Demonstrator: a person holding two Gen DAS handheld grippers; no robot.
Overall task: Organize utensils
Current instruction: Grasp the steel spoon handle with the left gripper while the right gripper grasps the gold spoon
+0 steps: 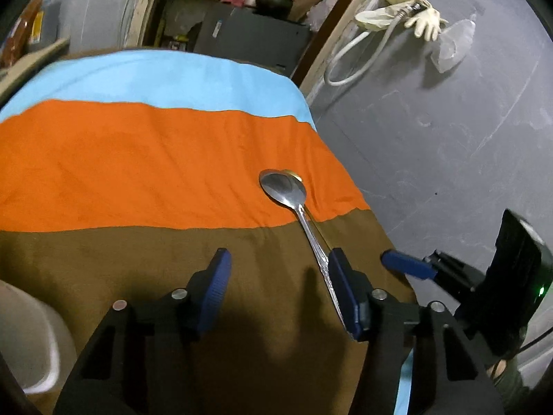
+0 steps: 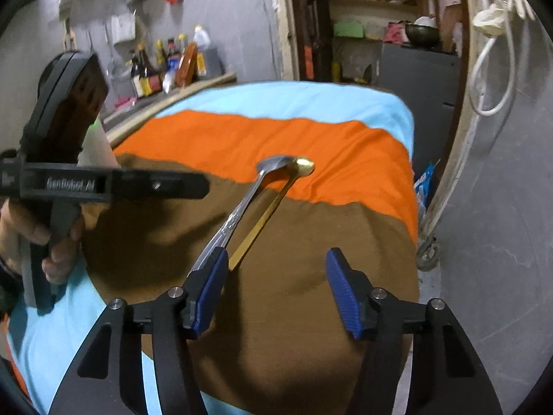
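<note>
Two spoons on a striped cloth, both grippers hanging over the handle ends

The big blue, orange and brown striped cloth (image 2: pixel 311 145) covered the table. The left gripper (image 1: pixel 278 269) and right gripper (image 2: pixel 276 269) both sat about half open, nothing clamped. The silver metal spoon (image 1: pixel 285 188) lay over the slim gold spoon (image 2: pixel 304 166), bowls touching on the far orange band, handles running back near the blue pads (image 2: pixel 211 287).

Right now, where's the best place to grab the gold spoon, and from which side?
Grip the gold spoon by its flat handle near the free end, coming from the near side. Its bowl is tucked under the silver spoon on the cloth, while the handles fan apart toward you, so the right gripper could probably close without catching the silver one.
</note>
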